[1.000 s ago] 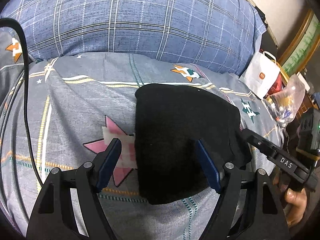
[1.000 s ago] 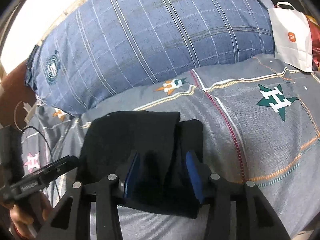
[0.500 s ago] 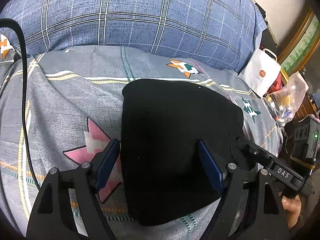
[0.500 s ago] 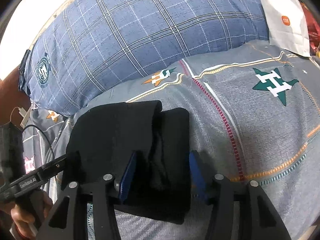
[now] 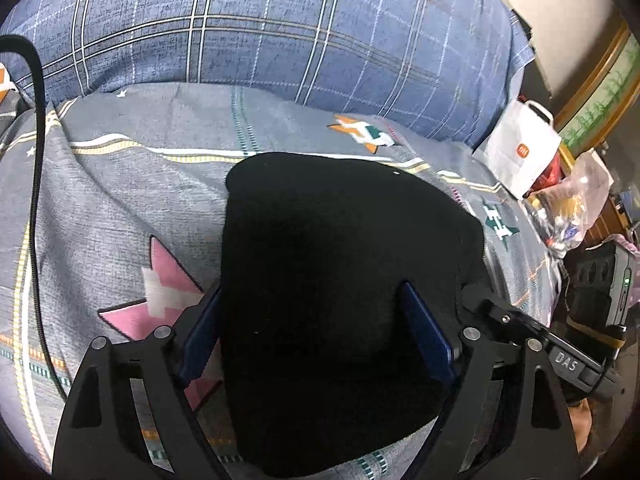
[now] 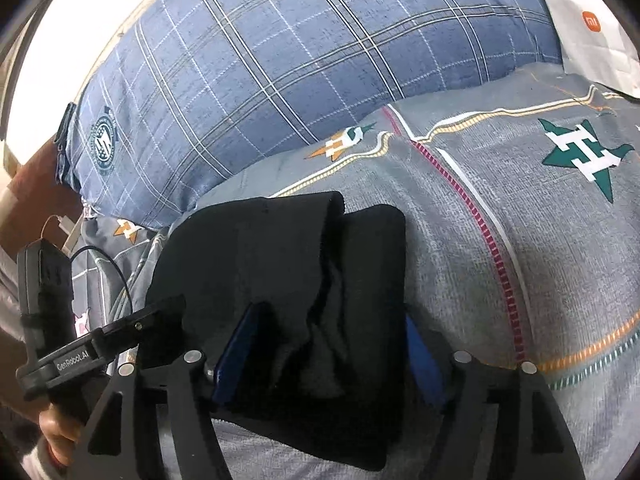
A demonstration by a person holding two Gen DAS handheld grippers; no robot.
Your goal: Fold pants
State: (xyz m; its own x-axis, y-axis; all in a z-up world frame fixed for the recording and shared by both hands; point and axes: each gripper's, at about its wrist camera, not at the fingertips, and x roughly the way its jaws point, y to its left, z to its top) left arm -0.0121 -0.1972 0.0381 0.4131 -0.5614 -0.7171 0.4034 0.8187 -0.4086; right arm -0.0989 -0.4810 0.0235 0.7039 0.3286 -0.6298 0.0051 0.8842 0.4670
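Observation:
The black pants (image 5: 340, 280) lie folded into a thick bundle on the grey patterned bedsheet (image 5: 120, 200). My left gripper (image 5: 316, 332) is open, its blue-padded fingers standing either side of the bundle's near part. In the right wrist view the pants (image 6: 288, 272) show stacked layers with a narrower fold at the right. My right gripper (image 6: 324, 356) is open too, its fingers straddling the bundle's near edge. The left gripper also shows at the left of the right wrist view (image 6: 152, 324).
A big blue plaid pillow (image 5: 280, 32) lies behind the pants. A white paper bag (image 5: 524, 152) and a clear plastic bag of items (image 5: 572, 208) stand at the right bed edge. A black cable (image 5: 36, 160) runs down the left side.
Both grippers have moved forward over the pants, so the bundle fills more of each view. Their jaws stay open about as wide as before.

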